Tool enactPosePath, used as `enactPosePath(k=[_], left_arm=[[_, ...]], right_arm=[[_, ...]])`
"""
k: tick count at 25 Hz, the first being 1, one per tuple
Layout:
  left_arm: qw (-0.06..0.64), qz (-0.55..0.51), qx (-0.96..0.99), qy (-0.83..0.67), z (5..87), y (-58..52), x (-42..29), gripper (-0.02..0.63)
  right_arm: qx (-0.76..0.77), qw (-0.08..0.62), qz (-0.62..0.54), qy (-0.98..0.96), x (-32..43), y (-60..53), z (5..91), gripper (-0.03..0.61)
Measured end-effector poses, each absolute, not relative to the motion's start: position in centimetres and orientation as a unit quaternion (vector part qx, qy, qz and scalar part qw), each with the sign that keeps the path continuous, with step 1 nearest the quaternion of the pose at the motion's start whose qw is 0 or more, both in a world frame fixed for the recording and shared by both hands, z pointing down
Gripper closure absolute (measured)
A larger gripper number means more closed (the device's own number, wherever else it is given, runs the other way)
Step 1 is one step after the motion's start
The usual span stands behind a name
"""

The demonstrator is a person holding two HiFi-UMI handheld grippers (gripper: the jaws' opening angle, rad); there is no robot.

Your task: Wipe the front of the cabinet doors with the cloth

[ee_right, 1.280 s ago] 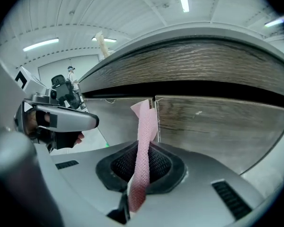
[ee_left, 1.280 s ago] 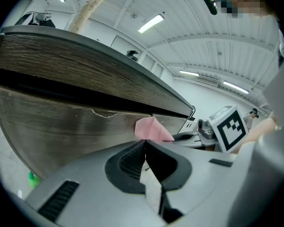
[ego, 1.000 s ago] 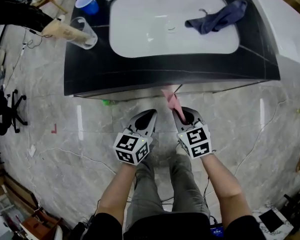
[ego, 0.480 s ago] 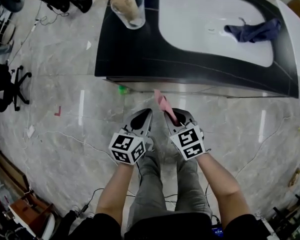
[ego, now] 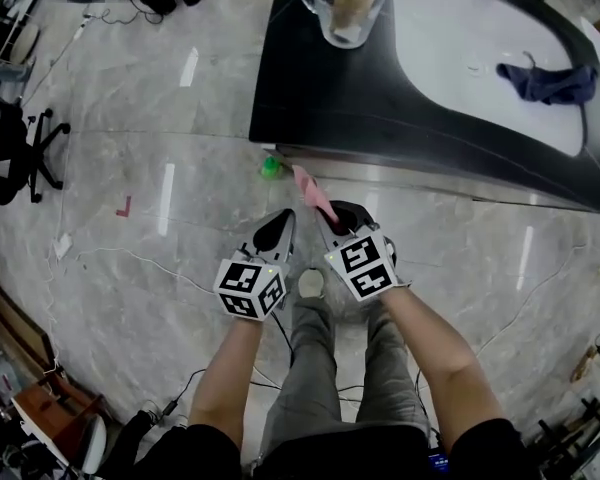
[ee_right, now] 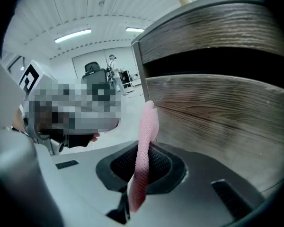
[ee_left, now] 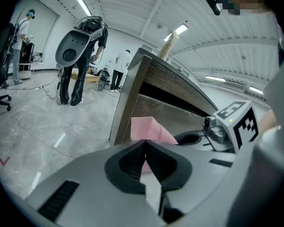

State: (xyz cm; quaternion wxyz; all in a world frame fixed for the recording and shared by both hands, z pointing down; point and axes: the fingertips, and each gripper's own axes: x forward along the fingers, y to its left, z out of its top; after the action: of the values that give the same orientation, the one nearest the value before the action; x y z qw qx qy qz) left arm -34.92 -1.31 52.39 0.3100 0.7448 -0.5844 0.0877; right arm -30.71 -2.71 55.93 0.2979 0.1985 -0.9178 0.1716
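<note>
**A:** At the far left of the head view, an office chair (ego: 25, 153) on a grey marble floor (ego: 130, 298). And further right?

**B:** First the left gripper (ego: 277, 226), then the right gripper (ego: 340, 216) just beside it, both held out in front of a black countertop (ego: 360, 108). On the countertop, a clear jug (ego: 340, 8) and a white basin (ego: 460, 48) with a dark blue rag (ego: 545, 80) lying in it.

**A:** Anything visible only from the gripper views?

**B:** Yes, the wood-grain cabinet door (ee_right: 227, 112) under the countertop, hidden from above. Close at right in the right gripper view, and set back behind the jaws in the left gripper view.

**A:** And the jaws?

**B:** On the left gripper, pressed together with nothing between them. On the right gripper, closed tight on the pink cloth (ee_right: 146, 141), which stands up out of the jaws near the cabinet door. Touching the door or not, cannot tell. From above, the pink cloth points toward the countertop edge.

**A:** Any change from half a second ago?

**B:** Countertop now further toward the upper right of the head view, with both grippers by its left corner. Pink cloth still clamped.
</note>
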Motion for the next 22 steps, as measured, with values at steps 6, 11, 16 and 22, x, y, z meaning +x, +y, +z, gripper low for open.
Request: enactPosePath(k=[6,11,16,22], left_arm=[[0.313,0.089,0.740,-0.589,53.4,-1.5,-36.6,0.606],[0.320,0.094,0.742,-0.582,54.0,-1.8,-35.7,0.606],[0.316,0.097,0.748,-0.575,53.8,-2.7,-34.1,0.606],[0.314,0.118,0.763,-0.552,53.9,-4.3,-29.3,0.606]], right_arm=[[0.212,0.307,0.169,-0.912,-31.8,-4.2,57.3,0.535],[0.235,0.320,0.151,-0.905,-29.6,-6.3,57.9,0.535],[0.262,0.325,0.150,-0.896,-26.4,-7.7,57.8,0.535],[0.291,0.324,0.160,-0.886,-21.5,-8.3,57.8,0.535]])
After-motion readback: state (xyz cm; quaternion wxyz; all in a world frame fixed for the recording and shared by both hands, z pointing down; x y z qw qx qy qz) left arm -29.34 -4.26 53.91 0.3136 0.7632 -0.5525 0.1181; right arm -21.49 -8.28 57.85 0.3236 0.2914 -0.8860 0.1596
